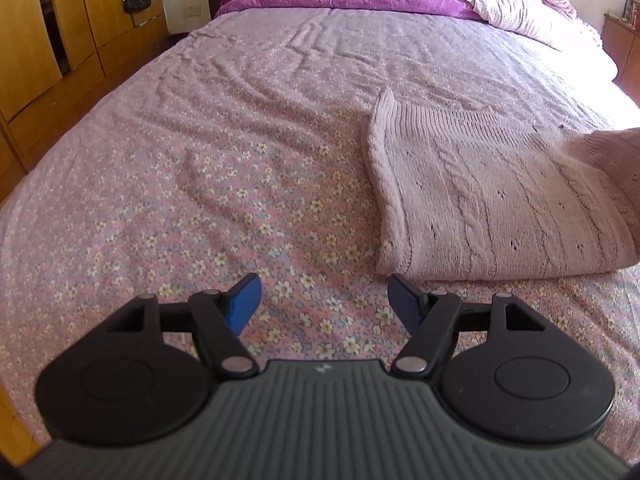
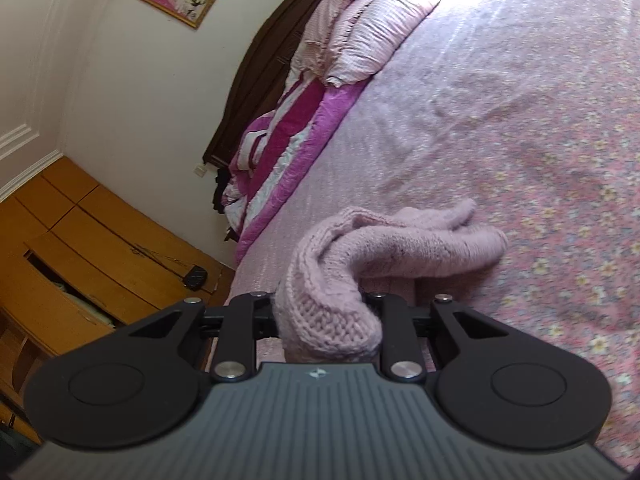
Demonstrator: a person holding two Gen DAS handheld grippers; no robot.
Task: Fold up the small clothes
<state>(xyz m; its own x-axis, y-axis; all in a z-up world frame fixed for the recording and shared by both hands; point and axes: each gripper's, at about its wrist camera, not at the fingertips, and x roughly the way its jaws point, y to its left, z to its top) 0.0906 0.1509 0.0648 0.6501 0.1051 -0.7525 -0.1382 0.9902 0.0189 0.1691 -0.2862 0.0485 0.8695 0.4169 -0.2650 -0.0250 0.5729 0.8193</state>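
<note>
A bunched edge of the pink knitted sweater (image 2: 384,248) is pinched in the right tool (image 2: 326,320) and raised off the bed (image 2: 540,120) for folding over, while the left tool (image 1: 324,304) is kept wide and empty just before the garment's near edge.

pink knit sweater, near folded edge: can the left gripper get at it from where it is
Probably yes. The left gripper is open and empty, and only bare floral bedsheet lies between it and the pink knit sweater. The right gripper grips another part.
</note>
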